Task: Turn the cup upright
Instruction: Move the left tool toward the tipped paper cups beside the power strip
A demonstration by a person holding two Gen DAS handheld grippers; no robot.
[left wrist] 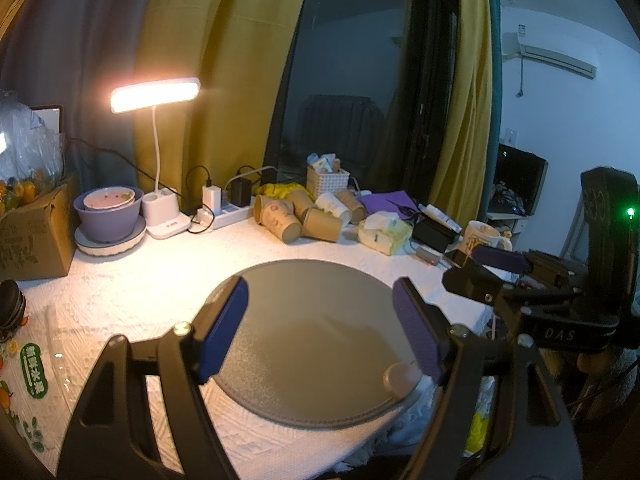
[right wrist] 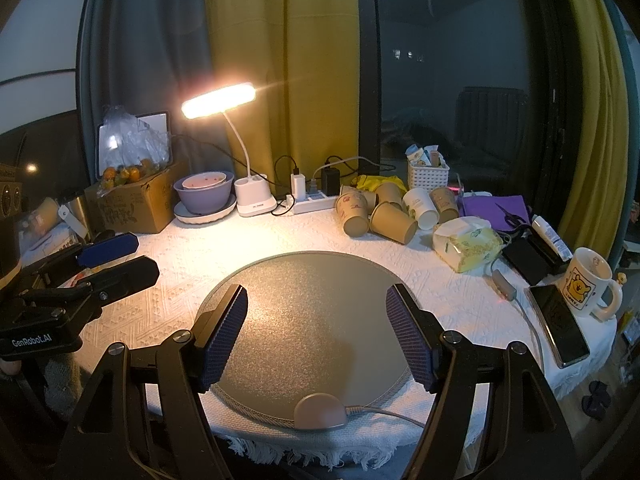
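1. The paper cups lie in a heap at the far side of the table, well beyond both grippers and a little right of centre, between the white power strip and the tissue pack.
2. The left gripper hangs over the near half of the round grey mat; its jaws are spread wide and hold nothing.
3. The right gripper sits over the same mat, jaws likewise spread and bare. Each gripper shows at the edge of the other's view.
4. Nothing lies between either pair of blue pads; the cups are well apart from both.
5. Count: about six cups show in the heap, five brown and one white, though overlap may hide more. There are two grippers, one mat, one lit desk lamp, one white basket, one printed mug and one phone beside it.
6. The cups are small tapered paper ones, some with a printed figure on the side. Most lie tipped, mouths turned toward the back and flat bases facing the cameras; the white one leans among them.
7. A small pink dome with a cord rests on the mat's near rim.
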